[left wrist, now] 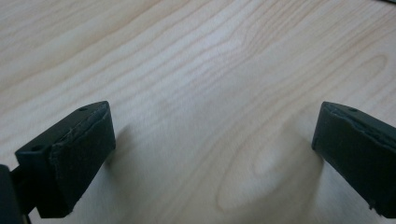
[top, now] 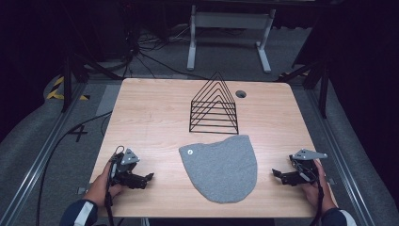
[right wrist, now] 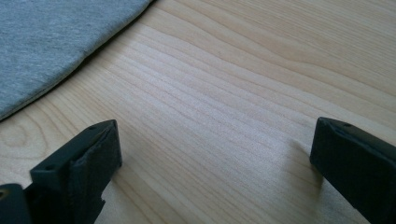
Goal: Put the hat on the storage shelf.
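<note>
Your left gripper (top: 141, 179) and right gripper (top: 283, 175) rest on the table (top: 150, 117), jaws wide and empty. Cap (top: 220, 165) lies flat between them, untouched. Start stage; next, reach inward for its edge.

Your bench (top: 155, 117) is pale, smooth, matt wood grain; the grey cloth (top: 221, 167) looks soft knit; the rack (top: 214, 106) is thin black wire.
</note>
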The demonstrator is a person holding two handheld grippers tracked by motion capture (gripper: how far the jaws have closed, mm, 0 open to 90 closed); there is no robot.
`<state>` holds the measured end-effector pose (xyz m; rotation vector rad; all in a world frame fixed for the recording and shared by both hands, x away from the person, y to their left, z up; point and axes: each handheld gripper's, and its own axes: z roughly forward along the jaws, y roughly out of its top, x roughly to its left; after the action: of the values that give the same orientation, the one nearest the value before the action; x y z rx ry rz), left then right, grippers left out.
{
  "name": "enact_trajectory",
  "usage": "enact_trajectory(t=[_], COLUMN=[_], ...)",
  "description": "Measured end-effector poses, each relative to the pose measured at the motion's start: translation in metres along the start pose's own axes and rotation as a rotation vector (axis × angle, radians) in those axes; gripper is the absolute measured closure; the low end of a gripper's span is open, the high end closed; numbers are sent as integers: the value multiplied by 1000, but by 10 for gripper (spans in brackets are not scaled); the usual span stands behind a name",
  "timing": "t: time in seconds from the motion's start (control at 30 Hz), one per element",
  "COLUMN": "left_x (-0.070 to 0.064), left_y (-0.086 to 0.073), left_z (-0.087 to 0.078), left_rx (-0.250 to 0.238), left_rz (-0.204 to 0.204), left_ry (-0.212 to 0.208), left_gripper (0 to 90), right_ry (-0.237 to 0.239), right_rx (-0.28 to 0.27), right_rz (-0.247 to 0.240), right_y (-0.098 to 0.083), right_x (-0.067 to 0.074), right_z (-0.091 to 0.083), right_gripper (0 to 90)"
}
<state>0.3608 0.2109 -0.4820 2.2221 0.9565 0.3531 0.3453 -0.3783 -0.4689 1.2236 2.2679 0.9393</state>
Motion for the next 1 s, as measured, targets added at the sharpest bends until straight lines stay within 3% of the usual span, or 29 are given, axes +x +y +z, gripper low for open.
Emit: enact_trajectory(t=[0.17, 0.2, 0.27, 0.3, 0.37, 0.4, 0.43, 0.47, 0.5, 0.53, 0.57, 0.63, 0.7, 0.73, 0.8, 0.83, 0.93, 1.0], left_x=[5, 6, 7, 8, 9, 10, 11, 13, 11, 9, 7, 1, -6, -10, -17, -20, -33, -41], left_y=[10, 11, 15, 17, 23, 25, 28, 32, 36, 39, 43, 54, 64, 71, 81, 84, 96, 102], left_z=[5, 6, 9, 10, 11, 11, 12, 14, 15, 14, 14, 11, 12, 14, 21, 24, 39, 46], left_rx=[37, 29, 27, 23, 34, 15, 23, 14, -7, -16, -27, -72, -103, -113, -119, -117, -85, -71], left_rz=[60, 90, 136, 161, 164, 169, 175, 159, 150, 164, 171, 183, 205, 222, 237, 247, 311, 344], left_ry=[-51, -76, -110, -133, -142, -137, -163, -205, -199, -186, -190, -197, -203, -213, -249, -248, -280, -277], left_gripper=[0, 6, 11, 22, 153, 153, 228, 203, 154, 227, 263, 265, 306, 335, 398, 465, 535, 556], right_ry=[25, 25, -7, 4, 5, 7, 9, 12, 16, 18, 16, 9, 29, 30, 53, 71, 105, 138], right_rx=[-12, -13, 6, 5, 5, 4, 5, 6, 11, 25, 29, 8, -13, -20, -48, -63, -56, -50], right_rz=[32, 33, -6, -11, -12, -8, -13, -19, -24, -28, -21, -10, 3, 0, -25, -44, -130, -177], right_y=[-1, -1, 0, 0, -1, -1, -1, -1, 0, 1, 2, 4, 8, 11, 18, 24, 36, 45], right_x=[-4, -4, 0, 1, 2, 2, 3, 3, 3, 3, 3, 2, 1, 3, 12, 20, 46, 70], right_z=[-1, -2, 0, 0, -1, -1, -2, -2, -1, -2, -2, -5, -6, -7, -9, -9, -2, 7], right_gripper=[30, 30, 25, 25, 26, 26, 26, 26, 26, 35, 72, 302, 315, 409, 480, 545, 652, 710])
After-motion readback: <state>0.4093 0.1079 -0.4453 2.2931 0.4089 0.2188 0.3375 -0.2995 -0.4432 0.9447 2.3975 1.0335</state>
